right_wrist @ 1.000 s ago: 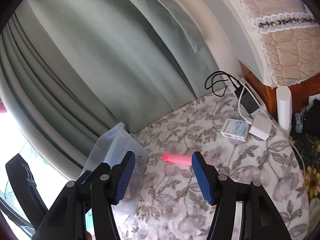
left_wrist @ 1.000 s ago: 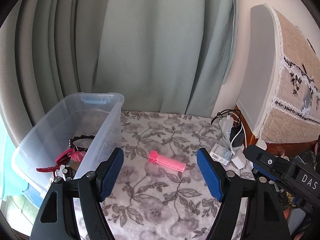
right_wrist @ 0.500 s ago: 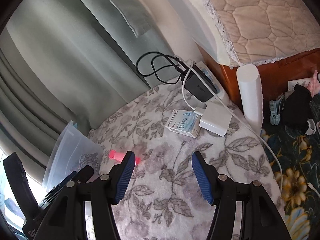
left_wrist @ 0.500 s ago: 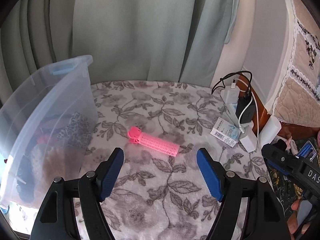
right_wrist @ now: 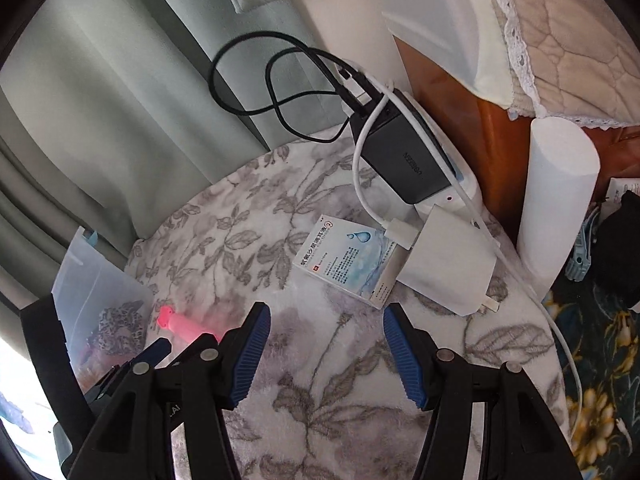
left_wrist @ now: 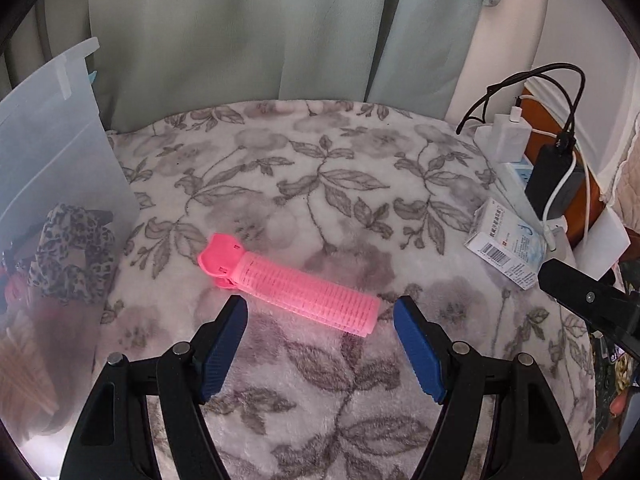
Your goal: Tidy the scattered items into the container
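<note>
While its blue-padded jaws stand spread wide and hold nothing, the left gripper point(left_wrist: 320, 316) hangs low over the floral blanket point(left_wrist: 320, 208), with the pink hair roller clip point(left_wrist: 288, 280) lying on the fabric just ahead of the fingertips, angled from upper left to lower right. At the left edge stands the clear plastic container point(left_wrist: 60, 184), a leopard-print scrunchie point(left_wrist: 68, 256) showing through its wall. Likewise spread and empty, the right gripper point(right_wrist: 326, 334) points at the bare blanket, the clip point(right_wrist: 180, 324) off to its left. Just beyond lies a small medicine box point(right_wrist: 346, 264), touching a white charger point(right_wrist: 452, 268). Farther back sit a dark charger point(right_wrist: 408, 164), looped black cables point(right_wrist: 276, 76) and pale green curtains point(left_wrist: 240, 32).
</note>
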`<state>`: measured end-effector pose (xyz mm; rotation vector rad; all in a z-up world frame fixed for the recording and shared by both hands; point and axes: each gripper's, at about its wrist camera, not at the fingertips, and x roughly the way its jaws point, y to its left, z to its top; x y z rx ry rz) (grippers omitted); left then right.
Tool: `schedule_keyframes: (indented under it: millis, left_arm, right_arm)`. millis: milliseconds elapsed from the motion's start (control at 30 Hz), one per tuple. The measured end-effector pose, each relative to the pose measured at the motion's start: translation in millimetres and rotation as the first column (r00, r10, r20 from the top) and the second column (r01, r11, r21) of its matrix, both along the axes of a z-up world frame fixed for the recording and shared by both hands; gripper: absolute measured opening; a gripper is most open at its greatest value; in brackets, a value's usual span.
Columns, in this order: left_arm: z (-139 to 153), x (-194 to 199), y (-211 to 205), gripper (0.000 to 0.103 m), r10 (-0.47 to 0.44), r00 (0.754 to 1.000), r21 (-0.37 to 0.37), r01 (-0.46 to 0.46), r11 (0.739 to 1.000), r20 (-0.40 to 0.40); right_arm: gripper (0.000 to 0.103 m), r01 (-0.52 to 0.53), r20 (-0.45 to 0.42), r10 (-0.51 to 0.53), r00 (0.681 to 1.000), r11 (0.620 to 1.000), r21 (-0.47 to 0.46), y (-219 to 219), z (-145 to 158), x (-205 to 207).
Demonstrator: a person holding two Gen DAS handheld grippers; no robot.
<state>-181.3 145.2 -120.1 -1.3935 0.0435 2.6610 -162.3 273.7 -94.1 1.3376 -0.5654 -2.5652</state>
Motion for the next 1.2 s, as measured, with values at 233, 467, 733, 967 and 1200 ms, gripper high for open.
schedule_keyframes:
  millis: [233,467,733,967,1200]
  left_arm:
    - [-5.4,-3.9,-19.7,0.077,-0.002,1.0,0.092,0.0,0.996,0.029]
    - [0.6,6.1,-28.7,0.078,-0.01,1.0,0.066,0.009,0.998,0.015]
    - [0.6,16.7,-63.7,0.077,0.109,0.994,0.074,-0.111,0.991,0.031]
    - [4.7,9.9,-66.3,0.077,0.124,0.991,0.134,-0.13,0.982,0.047]
    - [1.1,-8.8,-54.5,0.077,0.143,0.986,0.153,-0.154,0.976,0.08]
  right_arm:
    - [0.063,-0.049,0.017,0.048,0.999,0.999,0.022,-20.9,-8.5,-13.5]
    - [0.063,-0.158,-0.011,0.158,0.987,0.987,0.019,-53.6,-3.3,-21.6]
    - [0.063,-0.151,-0.075,0.163,0.984,0.978,0.141,-47.7,13.2,-37.9]
    - [0.063,-0.143,-0.046,0.172,0.984,0.918,0.37,-76.3,14.6,-60.1]
    - [0.063,-0.133,0.031,0.133,0.991,0.894,0.427,-81.3,-0.8,-82.3]
